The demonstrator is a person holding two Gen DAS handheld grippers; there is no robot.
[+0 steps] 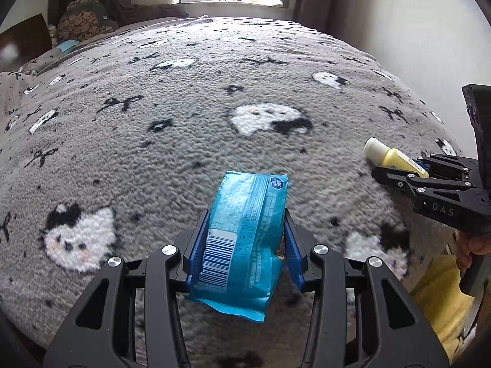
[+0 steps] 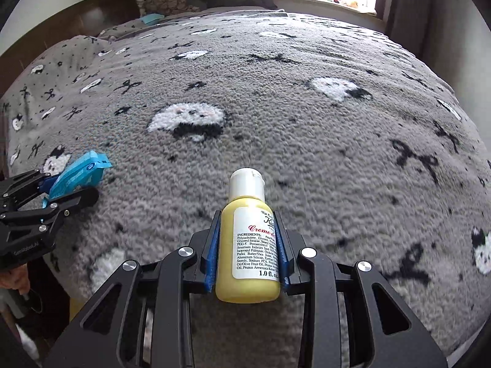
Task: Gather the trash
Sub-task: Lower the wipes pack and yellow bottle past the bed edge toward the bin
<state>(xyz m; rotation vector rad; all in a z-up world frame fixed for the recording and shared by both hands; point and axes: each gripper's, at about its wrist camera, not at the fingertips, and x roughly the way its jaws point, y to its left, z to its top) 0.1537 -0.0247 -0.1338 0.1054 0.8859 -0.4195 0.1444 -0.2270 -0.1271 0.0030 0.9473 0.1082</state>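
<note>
The left gripper (image 1: 245, 239) pinches a blue wrapper (image 1: 245, 233) between its pads, held at its middle with both ends poking out past the jaws. It looks light, thin and crinkly, so it probably squashes and could slide out if the grip loosens. The right gripper (image 2: 248, 245) squeezes a small yellow bottle (image 2: 250, 245) across its labelled belly, white cap pointing forward beyond the jaw tips. The bottle looks smooth and a bit springy; mid-body seems the safest hold. Both hang over the grey blanket (image 1: 184, 122).
</note>
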